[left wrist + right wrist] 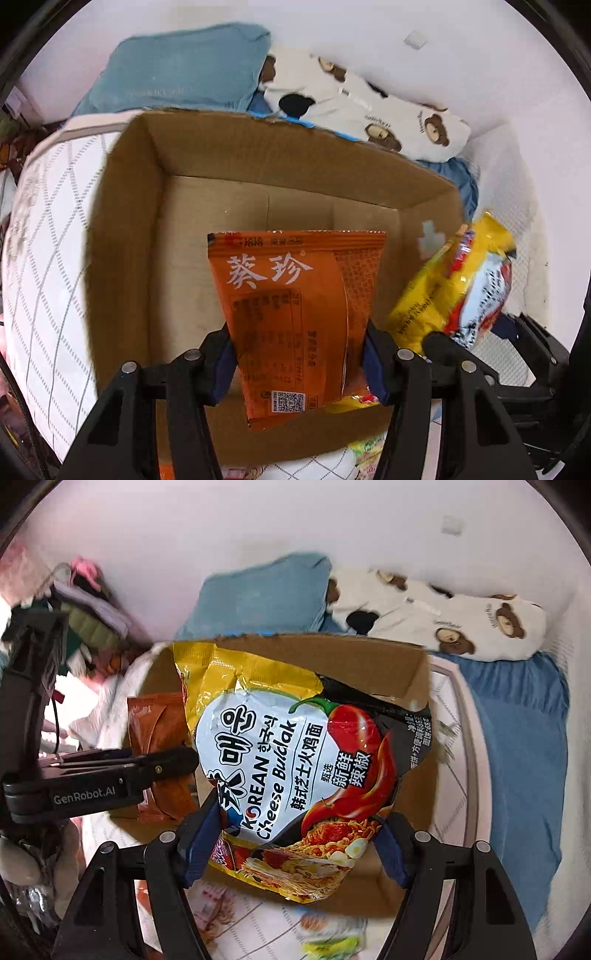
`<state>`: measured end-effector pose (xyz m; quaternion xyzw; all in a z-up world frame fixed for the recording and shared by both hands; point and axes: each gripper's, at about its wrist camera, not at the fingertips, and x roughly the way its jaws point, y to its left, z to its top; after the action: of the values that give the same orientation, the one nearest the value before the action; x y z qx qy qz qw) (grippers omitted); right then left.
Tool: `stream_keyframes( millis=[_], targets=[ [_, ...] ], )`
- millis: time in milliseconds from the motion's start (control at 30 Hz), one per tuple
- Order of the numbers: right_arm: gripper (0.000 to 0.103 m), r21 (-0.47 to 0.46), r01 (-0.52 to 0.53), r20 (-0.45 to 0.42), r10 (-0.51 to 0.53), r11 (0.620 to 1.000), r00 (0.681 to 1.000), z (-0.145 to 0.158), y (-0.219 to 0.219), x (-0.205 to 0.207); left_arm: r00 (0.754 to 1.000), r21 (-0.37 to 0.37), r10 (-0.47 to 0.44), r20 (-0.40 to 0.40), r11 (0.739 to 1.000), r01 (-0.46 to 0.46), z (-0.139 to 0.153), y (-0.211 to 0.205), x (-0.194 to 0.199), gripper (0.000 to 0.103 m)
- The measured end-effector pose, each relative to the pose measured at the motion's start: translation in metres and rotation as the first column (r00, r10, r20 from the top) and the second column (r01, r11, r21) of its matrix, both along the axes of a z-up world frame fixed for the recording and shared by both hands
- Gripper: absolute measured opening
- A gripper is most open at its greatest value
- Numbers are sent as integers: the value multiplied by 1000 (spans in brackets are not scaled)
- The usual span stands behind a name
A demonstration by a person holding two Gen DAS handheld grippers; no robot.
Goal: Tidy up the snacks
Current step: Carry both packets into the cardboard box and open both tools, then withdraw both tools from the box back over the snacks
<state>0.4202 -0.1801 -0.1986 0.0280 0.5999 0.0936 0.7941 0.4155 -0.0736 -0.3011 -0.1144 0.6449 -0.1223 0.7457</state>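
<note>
My left gripper [299, 354] is shut on an orange snack packet [295, 302] with white characters, held upright over an open cardboard box [125, 236] whose floor is bare. My right gripper [295, 830] is shut on a yellow Korean Cheese Buldak noodle packet [295, 760], hanging above the same box [413, 672]. In the left wrist view the noodle packet [458, 291] hovers at the box's right wall. From the right wrist view, the left gripper [162, 768] and the orange packet [159, 731] show at the left.
The box rests on a quilted white mattress [48, 240]. Behind it lie a blue pillow [177, 70], a white bear-print pillow [369, 107] and a blue sheet [517, 738]. More snack packets [325, 934] lie on the bed in front of the box. Clothes [88, 609] are piled at the left.
</note>
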Motion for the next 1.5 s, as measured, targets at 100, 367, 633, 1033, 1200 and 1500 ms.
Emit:
stream_keyframes(
  millis=[100,367,633,1033,1200,1500],
  targets=[
    [76,-18,-23,-66,22,1000,998,-32,5,30,999,21,6,-40,1000,-5,-21,-3,22,54],
    [87,-43,-43,-205,33,998,978,-95,9,79,994,75,-20,-105,997,29,-57,-15,61,66],
    [102,-112,1,-155,-18,994,988,-89,3,71,999,111,-11,-51,994,17,-48,-16,53,95],
    [102,-151,114,-2,-115,982,993,-61,-6,0,988,204,9,157,978,-41,-3,1,-17,95],
    [102,-157,132,78,-121,979,990,-44,1,-30,974,224,6,227,973,-58,16,7,-46,95],
    [102,-141,168,198,-138,976,971,-3,5,-86,937,214,12,348,973,-91,56,17,-104,95]
  ],
)
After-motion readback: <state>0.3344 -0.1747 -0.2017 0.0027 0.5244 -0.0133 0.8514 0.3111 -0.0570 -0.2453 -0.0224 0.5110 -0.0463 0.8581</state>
